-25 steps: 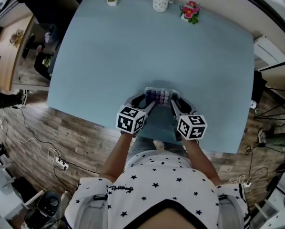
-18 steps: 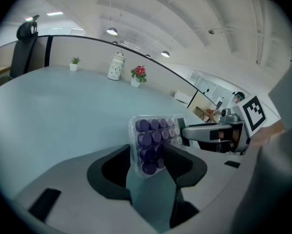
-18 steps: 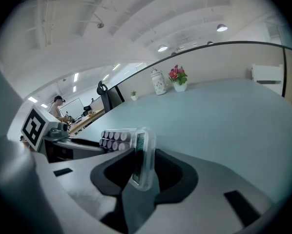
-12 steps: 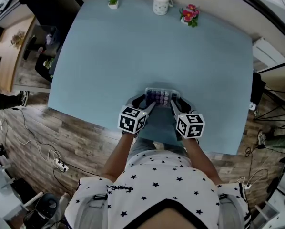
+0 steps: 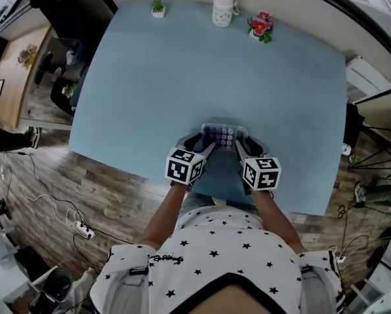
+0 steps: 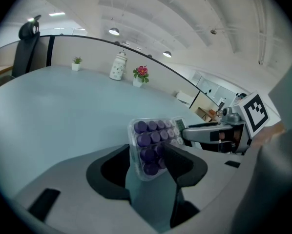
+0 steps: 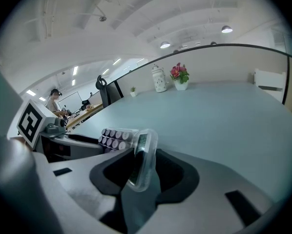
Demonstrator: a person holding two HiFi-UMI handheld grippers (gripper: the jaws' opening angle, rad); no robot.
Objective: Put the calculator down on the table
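Note:
A calculator (image 5: 225, 136) with purple keys in a clear case is held just over the light blue table (image 5: 215, 64), near its front edge. My left gripper (image 5: 208, 146) comes in from the left and is shut on the calculator (image 6: 151, 147), whose keys face that camera. My right gripper (image 5: 238, 146) comes in from the right. The calculator's display end (image 7: 142, 155) stands edge-on and tilted between its jaws, which have just been opening a little. Both pads still seem to touch the case. I cannot tell whether the calculator rests on the table.
A small potted plant (image 5: 158, 8), a white jar (image 5: 224, 8) and a pot of pink flowers (image 5: 261, 25) line the table's far edge. The person stands against the near edge. Wooden floor with cables (image 5: 45, 188) lies to the left.
The grippers and the calculator keep their places. Only the head view has shifted slightly.

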